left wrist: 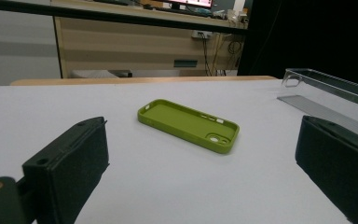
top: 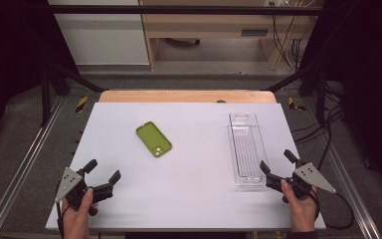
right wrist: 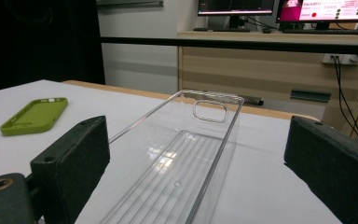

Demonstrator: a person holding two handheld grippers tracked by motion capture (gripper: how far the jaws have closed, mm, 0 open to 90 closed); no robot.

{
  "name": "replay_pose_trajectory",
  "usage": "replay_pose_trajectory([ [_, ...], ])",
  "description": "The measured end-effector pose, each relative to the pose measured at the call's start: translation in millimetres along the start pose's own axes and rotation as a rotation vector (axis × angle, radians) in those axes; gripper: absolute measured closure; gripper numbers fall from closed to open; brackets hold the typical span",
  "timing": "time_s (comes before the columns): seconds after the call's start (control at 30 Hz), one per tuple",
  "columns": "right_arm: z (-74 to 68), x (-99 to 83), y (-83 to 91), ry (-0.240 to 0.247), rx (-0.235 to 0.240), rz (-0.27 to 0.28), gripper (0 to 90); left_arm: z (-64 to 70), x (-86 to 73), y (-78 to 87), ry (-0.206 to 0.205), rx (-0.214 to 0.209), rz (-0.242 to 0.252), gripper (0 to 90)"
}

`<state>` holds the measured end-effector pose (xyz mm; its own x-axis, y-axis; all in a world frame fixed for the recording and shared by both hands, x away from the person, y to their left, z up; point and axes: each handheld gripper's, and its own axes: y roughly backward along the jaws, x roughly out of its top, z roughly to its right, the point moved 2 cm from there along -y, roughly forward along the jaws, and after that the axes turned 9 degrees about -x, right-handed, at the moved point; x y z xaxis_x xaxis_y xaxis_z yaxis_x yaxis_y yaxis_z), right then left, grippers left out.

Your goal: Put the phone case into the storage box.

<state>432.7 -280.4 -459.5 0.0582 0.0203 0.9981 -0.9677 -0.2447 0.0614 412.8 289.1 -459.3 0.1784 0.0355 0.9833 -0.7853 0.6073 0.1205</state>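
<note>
Green silicone phone case lies flat and hollow side up on our white table, well left of the long clear plastic tray. Its long axis runs diagonally, camera cutout end nearest us. Our left gripper and right gripper both gape, empty. Our left gripper view reveals the case's raised rim; the right gripper view shows the tray's ribbed floor.
</note>
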Motion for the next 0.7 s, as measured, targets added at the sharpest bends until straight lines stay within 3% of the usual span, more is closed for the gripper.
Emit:
replay_pose_trajectory([
  [0.07, 0.0, -0.4, 0.9, 0.000, -0.002, -0.003, 6.8, 3.4, 0.9, -2.5, 0.002, -0.008, 0.000, 1.8],
  [0.17, 0.0, -0.5, 2.8, 0.019, -0.017, -0.007, 6.2, 8.2, 0.2, -5.8, -0.025, -0.003, -0.063, 1.7],
  [0.33, 1.1, 0.9, 1.5, 0.026, -0.037, 0.001, 5.4, 11.1, 2.6, -12.6, -0.016, -0.011, -0.110, 2.2],
  [0.53, -1.2, 1.1, 4.6, 0.022, -0.041, 0.003, 4.6, 15.1, 0.5, -35.2, -0.039, 0.009, -0.208, 3.9],
  [0.7, -3.7, 0.7, 4.3, 0.036, -0.034, -0.002, 4.2, 24.7, 2.0, -59.4, -0.057, -0.028, -0.277, 3.7],
])
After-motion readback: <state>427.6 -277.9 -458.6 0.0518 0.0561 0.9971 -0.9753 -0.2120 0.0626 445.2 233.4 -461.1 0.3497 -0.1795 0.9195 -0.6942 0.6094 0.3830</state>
